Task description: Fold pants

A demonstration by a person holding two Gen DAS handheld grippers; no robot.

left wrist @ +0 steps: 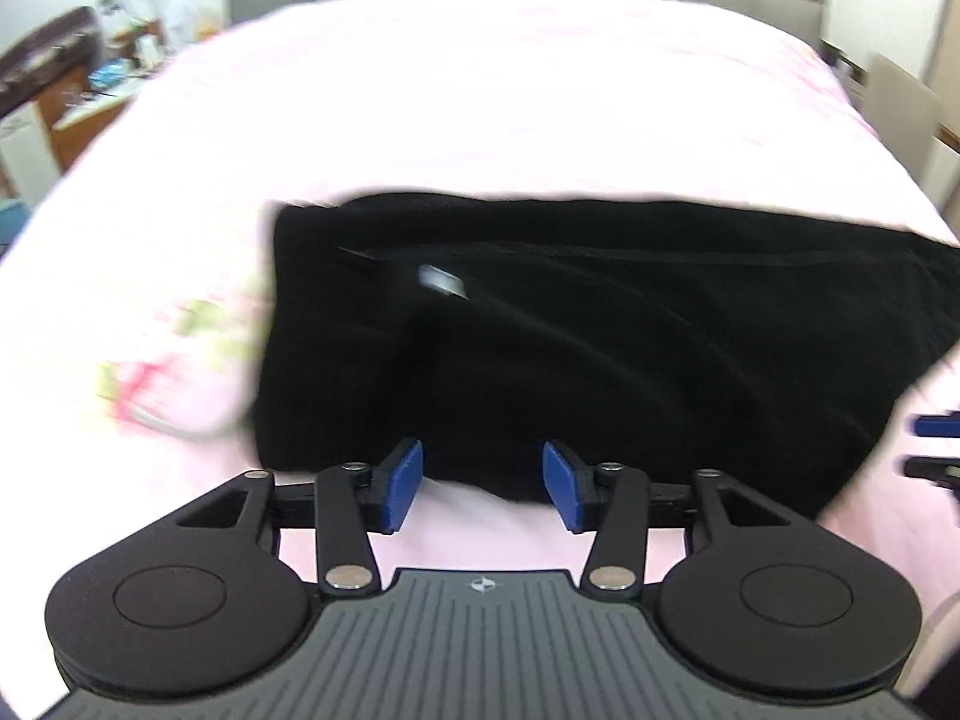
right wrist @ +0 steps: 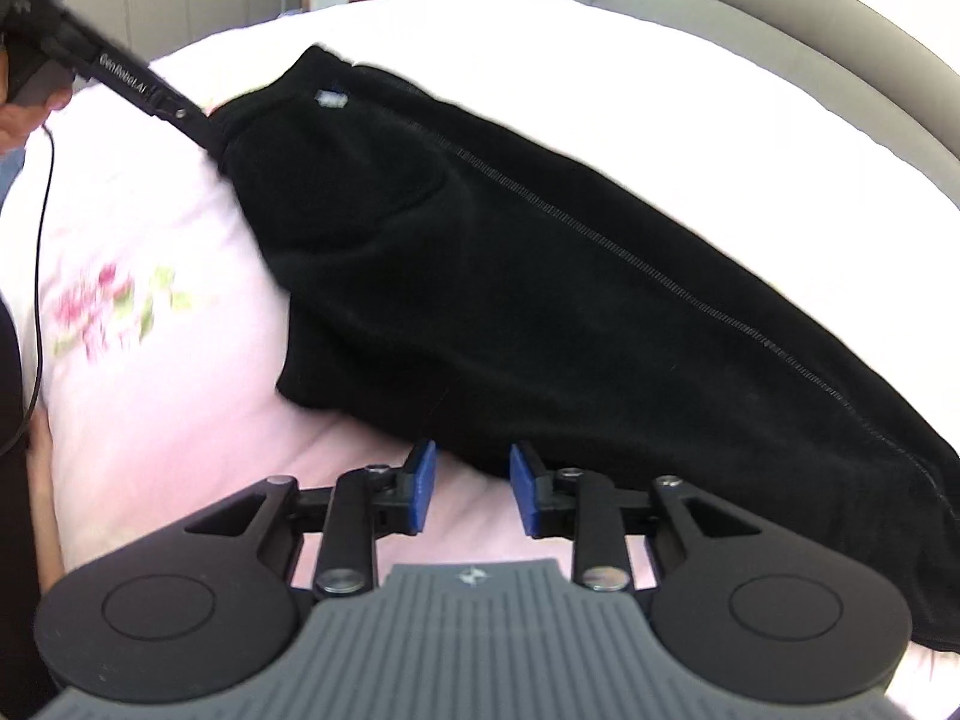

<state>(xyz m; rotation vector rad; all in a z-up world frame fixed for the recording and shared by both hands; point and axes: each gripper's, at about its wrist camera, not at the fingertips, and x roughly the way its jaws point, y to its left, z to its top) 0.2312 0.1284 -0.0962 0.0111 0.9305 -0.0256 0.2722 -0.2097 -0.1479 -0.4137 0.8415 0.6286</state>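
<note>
Black pants [left wrist: 600, 348] lying on pink bed [left wrist: 480, 90], left gripper [left wrist: 483, 483] spread at near edge, right gripper [right wrist: 473, 489] spread, both holding nothing

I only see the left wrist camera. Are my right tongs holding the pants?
Observer: No. The right tongs are open, unclamped, at the near edge of the pants.
Operator: Does the leg go past my picture?
Observer: Yes, it stretches to the lower right, with a stitched seam along it.
Operator: Who holds my left tongs?
Observer: A hand at the top left grips their handle.
</note>
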